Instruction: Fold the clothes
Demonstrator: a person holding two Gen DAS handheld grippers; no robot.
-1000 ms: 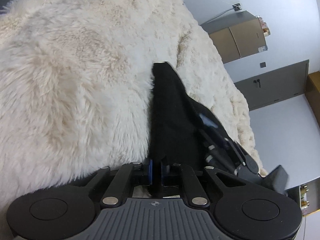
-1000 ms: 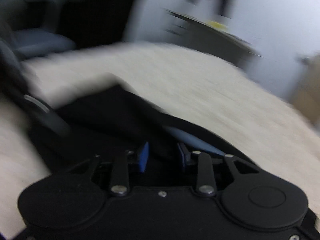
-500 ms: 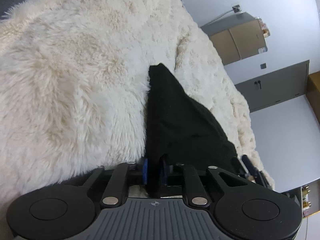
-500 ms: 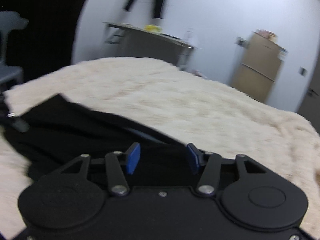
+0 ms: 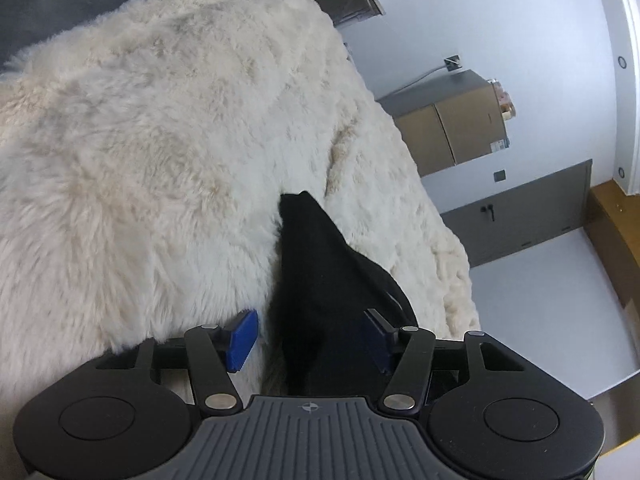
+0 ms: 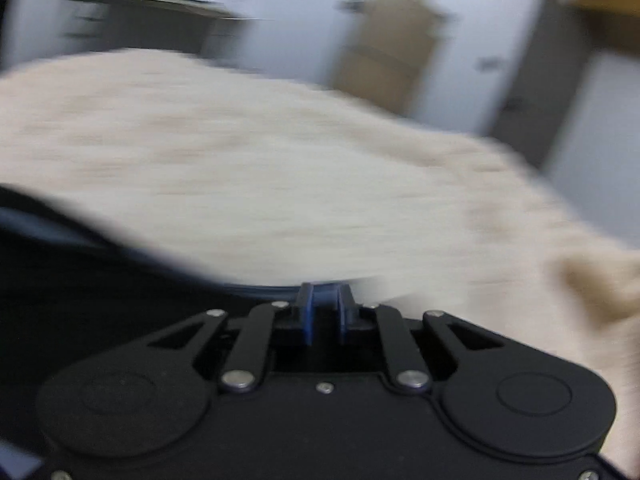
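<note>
- Right-wrist view motion-blurred. Right gripper (image 6: 323, 306) jaws closing, blue pads nearly together; whether cloth sits between them is unreadable.
- Black garment (image 6: 100, 292) spreads left of those jaws.
- Left gripper (image 5: 310, 338) jaws opening, pads clear of the garment (image 5: 316, 280), which lies between them, its near end hidden behind the gripper body.
- Fluffy cream blanket (image 5: 140, 160) underneath.
- Beyond: cardboard boxes (image 5: 452, 128), grey door (image 5: 520, 212).
</note>
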